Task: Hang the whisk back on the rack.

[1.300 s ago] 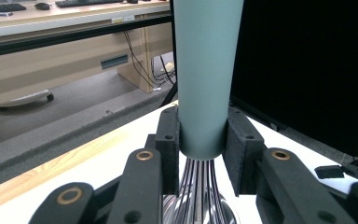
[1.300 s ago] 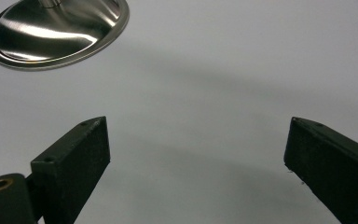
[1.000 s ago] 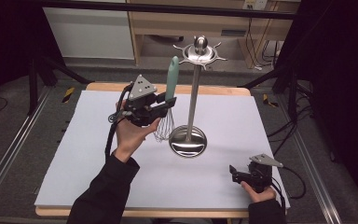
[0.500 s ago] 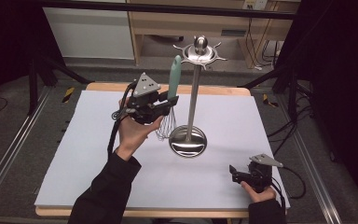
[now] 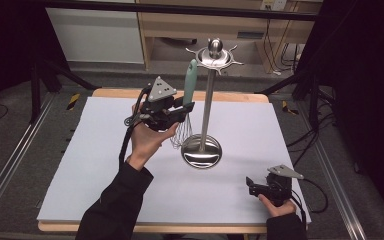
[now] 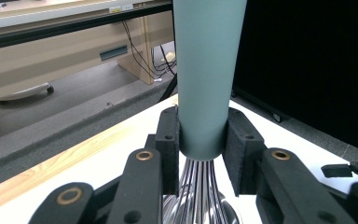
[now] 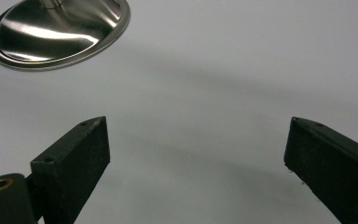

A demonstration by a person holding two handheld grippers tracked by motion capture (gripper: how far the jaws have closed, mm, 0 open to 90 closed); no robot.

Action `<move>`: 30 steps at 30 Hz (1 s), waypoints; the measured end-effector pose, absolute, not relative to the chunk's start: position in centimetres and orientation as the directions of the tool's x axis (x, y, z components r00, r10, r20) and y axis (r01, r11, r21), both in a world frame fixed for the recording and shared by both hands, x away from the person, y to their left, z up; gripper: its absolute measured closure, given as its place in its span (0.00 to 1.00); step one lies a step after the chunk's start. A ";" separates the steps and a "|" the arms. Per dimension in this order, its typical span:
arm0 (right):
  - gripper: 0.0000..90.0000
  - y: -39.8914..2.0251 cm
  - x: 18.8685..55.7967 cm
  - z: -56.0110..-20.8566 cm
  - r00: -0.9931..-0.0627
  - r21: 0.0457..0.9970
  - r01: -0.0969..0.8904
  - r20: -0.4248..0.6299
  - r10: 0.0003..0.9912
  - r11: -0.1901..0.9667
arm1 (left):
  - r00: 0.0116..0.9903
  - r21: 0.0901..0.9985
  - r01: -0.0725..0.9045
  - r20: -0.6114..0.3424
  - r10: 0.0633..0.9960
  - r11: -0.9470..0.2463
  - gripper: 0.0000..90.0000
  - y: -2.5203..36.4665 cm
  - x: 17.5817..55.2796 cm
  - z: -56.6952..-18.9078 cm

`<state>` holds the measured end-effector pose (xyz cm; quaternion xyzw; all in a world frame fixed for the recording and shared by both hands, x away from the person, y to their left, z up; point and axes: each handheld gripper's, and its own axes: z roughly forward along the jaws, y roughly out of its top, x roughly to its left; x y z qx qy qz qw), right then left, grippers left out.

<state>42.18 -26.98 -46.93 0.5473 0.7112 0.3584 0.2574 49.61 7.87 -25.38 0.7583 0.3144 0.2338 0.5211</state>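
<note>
The whisk (image 5: 187,102) is lifted clear of the desk (image 5: 95,165) and held upright, handle up, beside the pole of the utensil stand (image 5: 207,107). The left gripper (image 5: 177,112) has its jaws clenched on the handle's lower end, just above the wires, as the left gripper view shows (image 6: 203,140). Judging from this, the pickup is done; what seems left is hanging the whisk on 1 of the hooks of the stand's crown, which the handle top nearly reaches but does not yet hang from.

The handle is smooth, matte teal and tapered; the wires are thin bright steel in a bulb. The stand is polished steel with a domed round base (image 7: 58,32). The desk top is pale and matte.

The right gripper (image 5: 262,187) rests low near the desk's front right, jaws released and holding nothing.
</note>
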 end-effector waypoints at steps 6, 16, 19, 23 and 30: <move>0.08 -27.0 42.2 -46.9 -0.269 0.791 0.595 0.026 0.963 0.145 | 0.692 0.935 0.236 0.028 0.721 -0.263 0.77 7.6 49.8 -25.4; 0.08 -26.9 42.2 -46.9 -0.268 0.791 0.594 0.028 0.963 0.143 | 0.698 0.936 0.244 0.012 0.716 -0.253 0.77 7.0 50.4 -25.9; 0.08 -26.9 42.2 -47.0 -0.270 0.789 0.597 0.028 0.962 0.145 | 0.696 0.941 0.233 0.016 0.718 -0.246 0.77 6.8 50.6 -26.1; 0.08 -26.9 42.2 -47.0 -0.274 0.789 0.596 0.027 0.961 0.148 | 0.695 0.945 0.222 0.019 0.719 -0.240 0.77 6.6 50.8 -26.3; 0.08 -26.9 42.2 -46.9 -0.272 0.789 0.598 0.035 0.962 0.140 | 0.690 0.951 0.199 0.036 0.723 -0.238 0.76 6.4 51.1 -26.5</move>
